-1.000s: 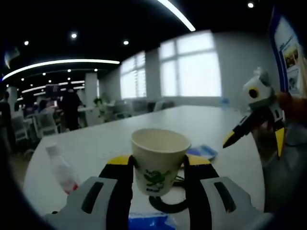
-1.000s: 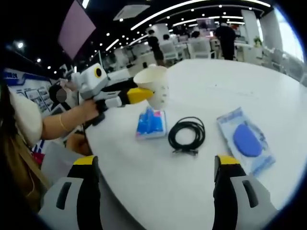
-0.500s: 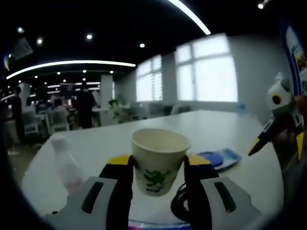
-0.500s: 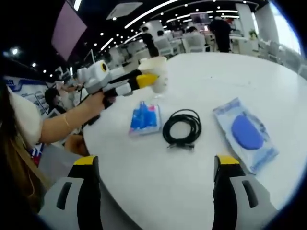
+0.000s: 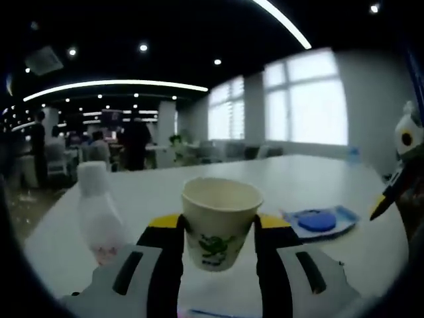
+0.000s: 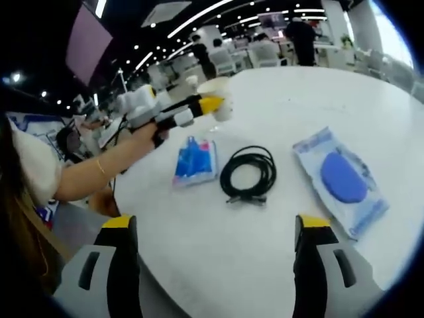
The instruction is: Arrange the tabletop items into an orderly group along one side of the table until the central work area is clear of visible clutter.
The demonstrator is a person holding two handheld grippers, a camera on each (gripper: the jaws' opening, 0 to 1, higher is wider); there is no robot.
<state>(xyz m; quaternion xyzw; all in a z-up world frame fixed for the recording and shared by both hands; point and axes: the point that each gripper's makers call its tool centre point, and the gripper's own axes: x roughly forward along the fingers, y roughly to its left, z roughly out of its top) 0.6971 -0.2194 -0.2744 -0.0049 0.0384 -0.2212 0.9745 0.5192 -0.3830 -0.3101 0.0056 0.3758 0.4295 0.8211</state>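
One big change is the table (image 6: pixel 278 218): in the left gripper view the bottle (image 5: pixel 98 218) is now nearer, at its left. The left gripper (image 5: pixel 217 238) stays closed on the paper cup (image 5: pixel 218 222), carried outward. The right gripper (image 6: pixel 215 265) waits open behind the cable (image 6: pixel 248 173), the blue packet (image 6: pixel 195 161) and the blue-disc bag (image 6: pixel 344 179); these remain to be moved.

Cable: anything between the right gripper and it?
Nothing visible. In the right gripper view, the open right gripper looks across bare table straight to the cable. The blue packet lies to its left, the blue-disc bag to its right, both off the line.
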